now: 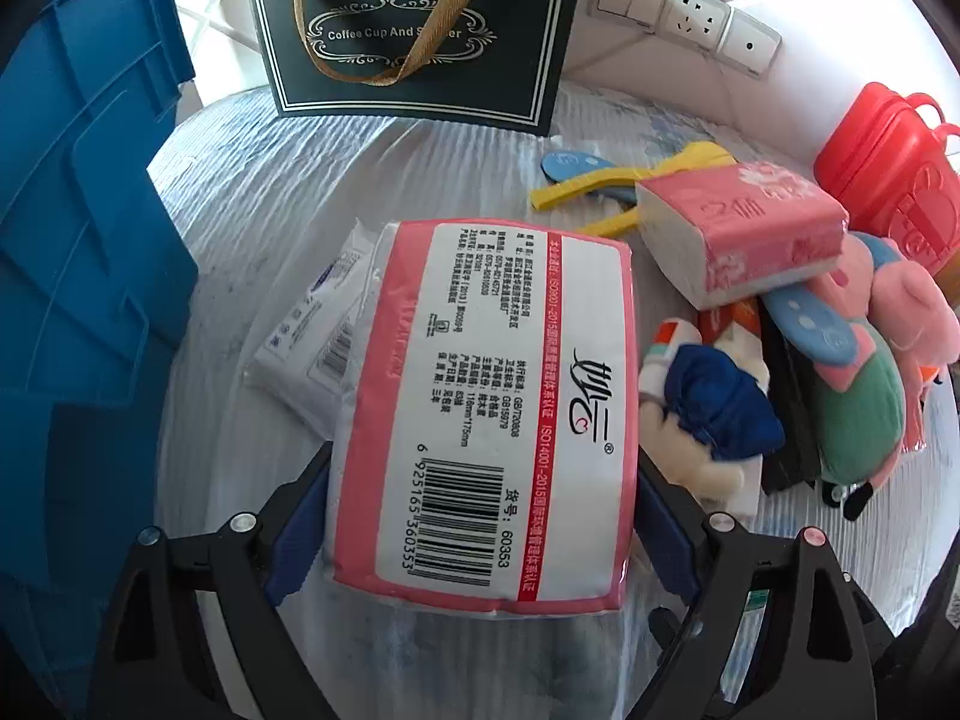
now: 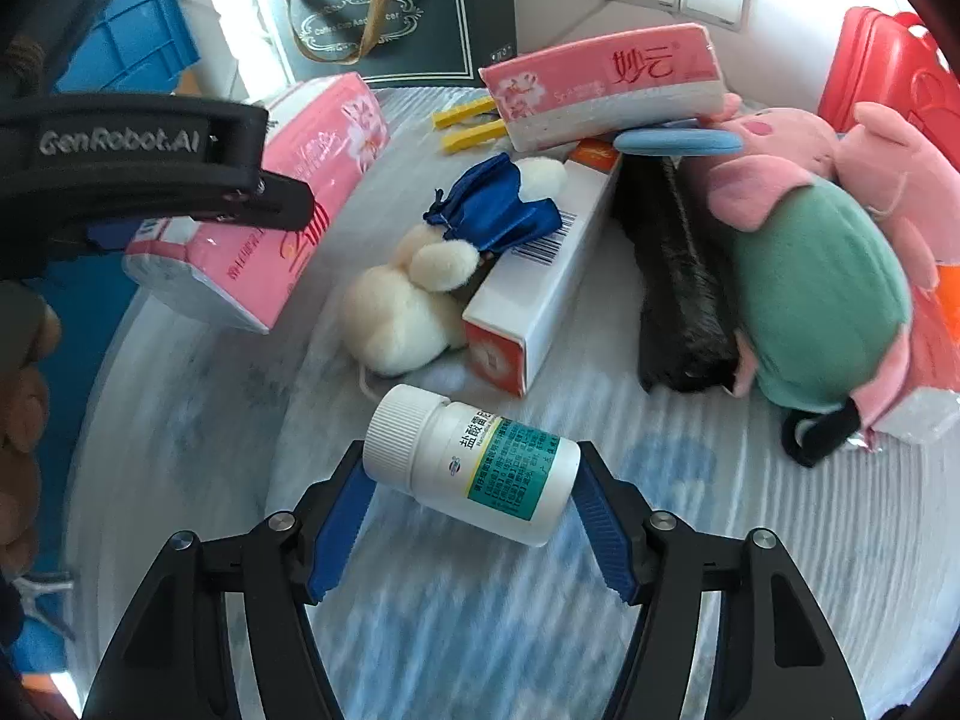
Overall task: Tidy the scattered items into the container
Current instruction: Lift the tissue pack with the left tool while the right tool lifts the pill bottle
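My left gripper (image 1: 480, 516) is shut on a pink tissue pack (image 1: 486, 408), barcode side up, held above the table; it also shows in the right wrist view (image 2: 288, 210). The blue container (image 1: 78, 240) stands at the left. My right gripper (image 2: 471, 510) grips a white pill bottle (image 2: 474, 462) with a teal label, lying sideways between the blue pads. A second pink tissue pack (image 2: 600, 84), a white plush toy with blue cloth (image 2: 432, 276), an orange-white box (image 2: 540, 294), a black brush (image 2: 678, 276) and a pig plush (image 2: 822, 240) lie beyond.
A dark paper gift bag (image 1: 414, 30) stands at the back by the wall sockets (image 1: 690, 12). A red plastic case (image 1: 888, 150) sits at the far right. A white wipes pack (image 1: 312, 336) lies under the held pack. Yellow tongs (image 1: 600, 186) lie mid-table.
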Available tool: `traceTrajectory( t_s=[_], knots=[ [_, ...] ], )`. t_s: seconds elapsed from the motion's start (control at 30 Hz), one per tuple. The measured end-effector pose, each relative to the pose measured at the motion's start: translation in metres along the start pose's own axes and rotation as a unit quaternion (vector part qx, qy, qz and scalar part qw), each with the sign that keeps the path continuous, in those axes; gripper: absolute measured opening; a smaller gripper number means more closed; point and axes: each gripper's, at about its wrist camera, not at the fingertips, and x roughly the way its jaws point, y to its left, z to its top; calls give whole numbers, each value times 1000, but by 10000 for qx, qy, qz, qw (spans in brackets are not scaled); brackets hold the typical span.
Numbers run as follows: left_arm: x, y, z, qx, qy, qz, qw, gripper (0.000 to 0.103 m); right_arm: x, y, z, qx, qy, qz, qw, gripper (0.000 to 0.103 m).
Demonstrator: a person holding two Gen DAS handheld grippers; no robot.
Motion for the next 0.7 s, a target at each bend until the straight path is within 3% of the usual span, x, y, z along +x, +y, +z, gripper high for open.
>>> traceTrajectory(
  t_s=[0.37, 0.5, 0.7],
  knots=[
    [-22, -18, -46, 93, 72, 215, 9997, 90, -42, -15, -30, 77, 60, -198, 9998, 66],
    [-41, -26, -65, 120, 45, 203, 9997, 90, -69, -40, -39, 219, 57, -297, 9993, 66],
    [-85, -36, -81, 305, -129, 153, 9993, 90, -105, -38, -36, 437, 94, -422, 9981, 66]
  ],
)
